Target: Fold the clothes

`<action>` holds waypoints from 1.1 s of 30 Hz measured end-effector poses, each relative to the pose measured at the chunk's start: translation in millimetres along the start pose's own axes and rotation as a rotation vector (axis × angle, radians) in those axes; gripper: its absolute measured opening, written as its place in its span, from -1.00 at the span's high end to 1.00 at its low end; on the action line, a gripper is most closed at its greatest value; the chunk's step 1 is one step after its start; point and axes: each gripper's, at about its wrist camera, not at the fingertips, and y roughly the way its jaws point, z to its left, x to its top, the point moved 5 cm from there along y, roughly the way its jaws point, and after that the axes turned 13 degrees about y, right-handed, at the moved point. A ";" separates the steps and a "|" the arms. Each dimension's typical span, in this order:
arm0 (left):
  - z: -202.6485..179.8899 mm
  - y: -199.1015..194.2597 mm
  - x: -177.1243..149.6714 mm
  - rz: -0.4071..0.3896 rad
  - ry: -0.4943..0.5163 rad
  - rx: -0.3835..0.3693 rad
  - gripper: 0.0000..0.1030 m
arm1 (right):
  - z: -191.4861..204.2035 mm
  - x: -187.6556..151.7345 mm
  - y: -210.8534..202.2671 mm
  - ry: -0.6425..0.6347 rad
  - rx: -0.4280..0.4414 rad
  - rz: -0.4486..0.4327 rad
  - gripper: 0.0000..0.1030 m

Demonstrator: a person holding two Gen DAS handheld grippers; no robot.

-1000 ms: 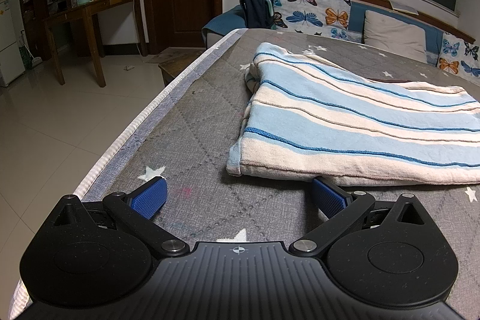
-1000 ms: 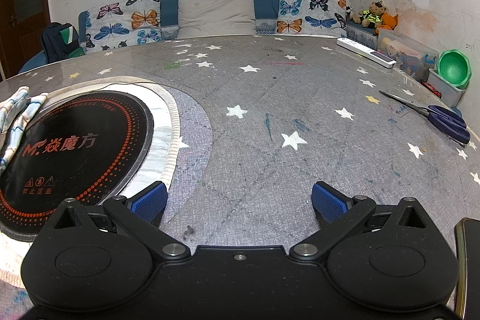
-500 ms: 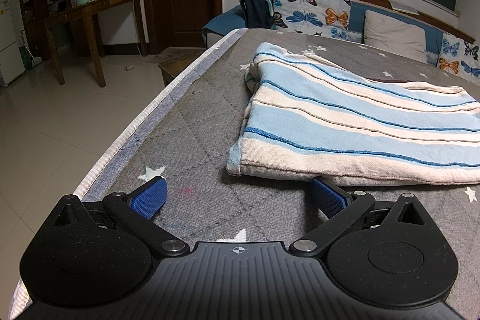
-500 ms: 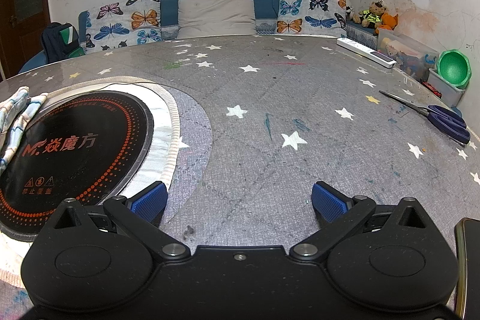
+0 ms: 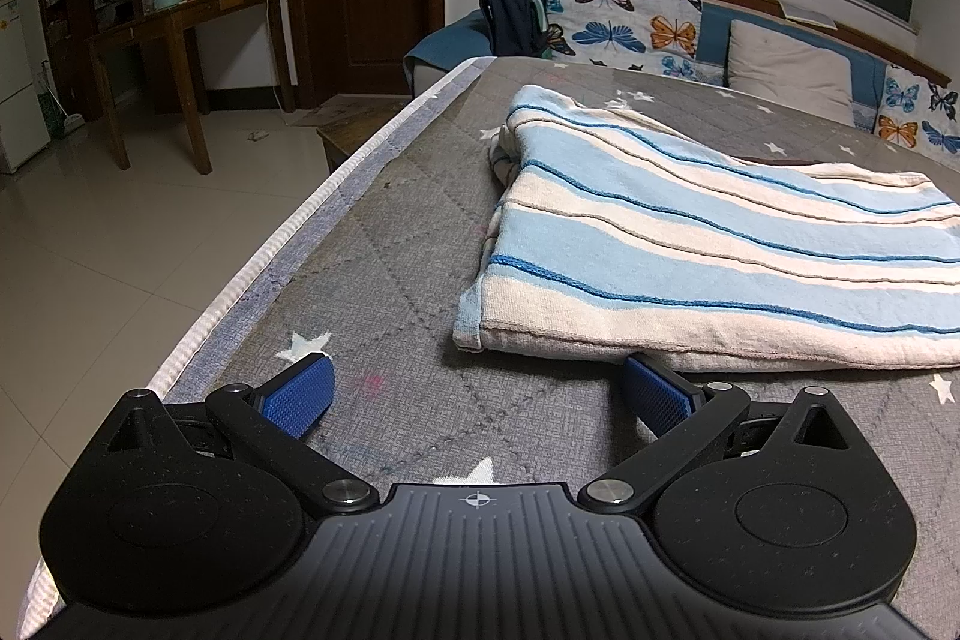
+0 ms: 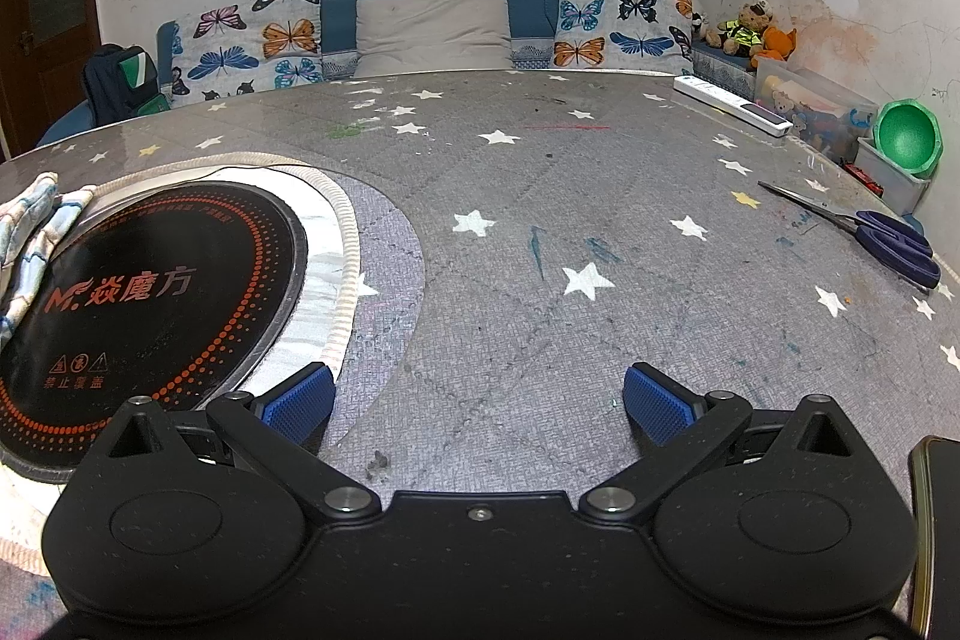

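Observation:
A folded cloth with light blue, cream and dark blue stripes [image 5: 708,250] lies on the grey star-patterned table [image 5: 384,244], ahead and to the right of my left gripper [image 5: 477,394]. The left gripper is open and empty, low over the table, its right fingertip just at the cloth's near edge. My right gripper [image 6: 477,397] is open and empty over bare table cover. In the right wrist view only a corner of the cloth [image 6: 30,226] shows at the far left.
A round black induction hob [image 6: 144,304] is set in the table at left of the right gripper. Scissors [image 6: 870,232], a white remote [image 6: 732,106], a green bowl [image 6: 906,142] and storage boxes sit at the right. The table edge [image 5: 264,268] drops to tiled floor.

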 end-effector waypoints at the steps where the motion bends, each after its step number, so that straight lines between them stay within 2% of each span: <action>1: 0.0 0.0 -0.1 0.000 0.000 0.000 -1.00 | 0.0 0.0 0.1 -0.001 0.000 0.000 -1.00; 13: 1.3 -4.4 -3.1 0.021 0.012 0.004 -1.00 | 1.2 -0.2 -0.2 -0.007 -0.013 -0.005 -1.00; 18: -1.4 -11.8 -5.5 0.025 0.060 0.028 -1.00 | 2.9 -1.8 -2.2 -0.014 -0.021 -0.009 -1.00; 33: -17.5 -34.1 -2.6 0.025 0.093 0.030 -1.00 | 20.6 -10.4 -21.6 -0.108 -0.012 -0.002 -1.00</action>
